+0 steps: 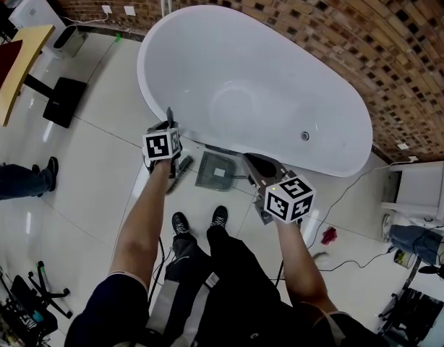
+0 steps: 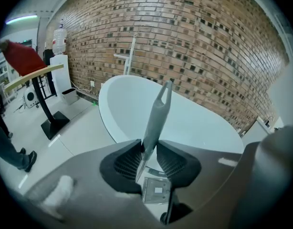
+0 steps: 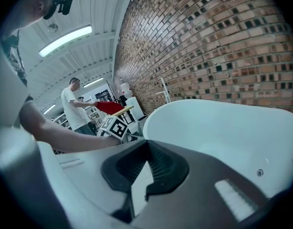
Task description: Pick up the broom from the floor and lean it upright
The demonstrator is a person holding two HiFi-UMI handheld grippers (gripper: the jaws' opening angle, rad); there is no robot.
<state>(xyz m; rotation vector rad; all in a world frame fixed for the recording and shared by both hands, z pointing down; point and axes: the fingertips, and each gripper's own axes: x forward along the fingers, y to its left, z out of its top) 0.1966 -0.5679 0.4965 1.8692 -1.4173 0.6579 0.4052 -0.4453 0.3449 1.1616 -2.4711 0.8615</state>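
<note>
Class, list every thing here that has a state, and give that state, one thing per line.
broom: handle clamped in the left gripper, near upright by the bathtub
left gripper: shut on the broom
right gripper: jaws together, empty
bathtub: empty, no water

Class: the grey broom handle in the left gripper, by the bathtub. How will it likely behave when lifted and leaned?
Probably stiff: the broom handle runs straight up from the left gripper without bending. Its slim, smooth-looking shaft may twist or slip in the grip. Leaned on the rounded bathtub rim over glossy floor, it could well slide sideways.
</note>
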